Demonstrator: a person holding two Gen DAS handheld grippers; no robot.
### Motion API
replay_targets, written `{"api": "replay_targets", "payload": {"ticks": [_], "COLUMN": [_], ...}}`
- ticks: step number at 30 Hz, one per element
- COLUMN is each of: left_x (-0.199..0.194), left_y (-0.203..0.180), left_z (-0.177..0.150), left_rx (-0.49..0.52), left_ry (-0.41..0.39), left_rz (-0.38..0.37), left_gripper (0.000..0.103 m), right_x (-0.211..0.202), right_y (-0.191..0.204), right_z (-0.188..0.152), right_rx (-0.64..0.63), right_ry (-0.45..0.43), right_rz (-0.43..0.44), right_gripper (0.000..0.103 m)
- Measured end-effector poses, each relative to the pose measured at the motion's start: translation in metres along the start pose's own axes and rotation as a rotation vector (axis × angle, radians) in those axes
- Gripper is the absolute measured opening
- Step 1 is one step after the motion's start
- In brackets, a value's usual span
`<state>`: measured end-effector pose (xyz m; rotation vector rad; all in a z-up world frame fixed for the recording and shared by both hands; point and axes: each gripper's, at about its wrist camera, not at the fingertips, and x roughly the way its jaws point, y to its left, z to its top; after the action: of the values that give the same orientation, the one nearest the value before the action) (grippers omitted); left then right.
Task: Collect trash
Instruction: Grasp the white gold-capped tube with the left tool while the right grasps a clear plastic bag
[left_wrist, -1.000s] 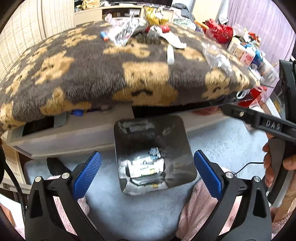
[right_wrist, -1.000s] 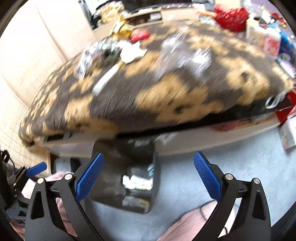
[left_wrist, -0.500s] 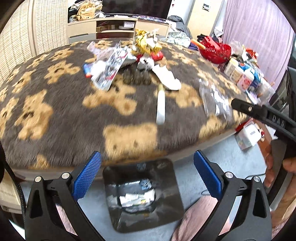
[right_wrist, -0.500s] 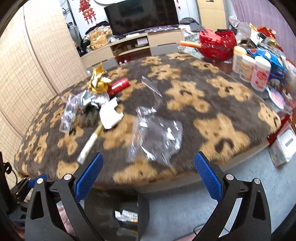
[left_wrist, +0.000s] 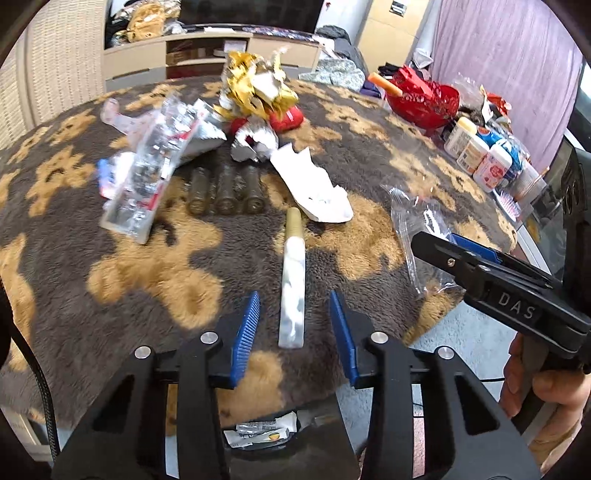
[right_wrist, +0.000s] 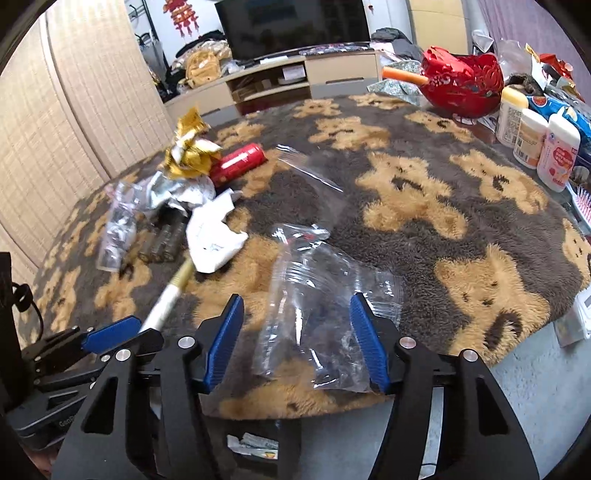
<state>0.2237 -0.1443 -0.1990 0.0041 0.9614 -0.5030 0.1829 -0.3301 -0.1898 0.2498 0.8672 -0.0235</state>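
Cluttered living room; the bench is covered by a grey-and-tan bear-print plush throw, with a TV unit seen behind. Trash is scattered on the throw: gold foil wrapper, red can, silver wrappers, three small dark bottles, torn white paper. A white tube with gold cap is lying lengthwise between the jaws of the left gripper; those jaws have just been closing, but a gap is visible on both sides, so the tube is not gripped. A clear plastic bag is lying at the near edge of the bench, framed by the right gripper; its jaws have also just been closing and are seen partly closed, with no squeeze on the bag visible. A dark bin with wrappers inside is seen below the bench edge. Bottles and a red bowl are grouped at the far right.
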Motion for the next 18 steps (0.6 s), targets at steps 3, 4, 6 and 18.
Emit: {"api": "replay_targets", "payload": {"ticks": [3,4,6,18], "left_x": [0.005,0.005,0.005,-0.019], "left_y": [-0.001,-0.002,-0.004,0.000], "left_z": [-0.002,-0.002,-0.003,-0.033], "left_rx": [0.013,0.022,0.039,0.063], "left_ry": [-0.017,-0.022,-0.026,-0.008], "left_rz": [0.006,0.012,0.039,0.071], "left_gripper": [0.036,0.035,0.029,0.011], "right_x": [0.007,0.008,0.010,-0.011], "right_y": [-0.005,-0.006,-0.006,-0.011], "right_z": [-0.002,-0.003,-0.005,-0.023], "right_rx": [0.001,-0.005,-0.023,-0.029], "right_ry": [-0.001,-0.008,-0.014,0.014], "right_rz": [-0.012,-0.021,-0.046,-0.035], "right_gripper": [0.059,0.057,0.053,0.016]}}
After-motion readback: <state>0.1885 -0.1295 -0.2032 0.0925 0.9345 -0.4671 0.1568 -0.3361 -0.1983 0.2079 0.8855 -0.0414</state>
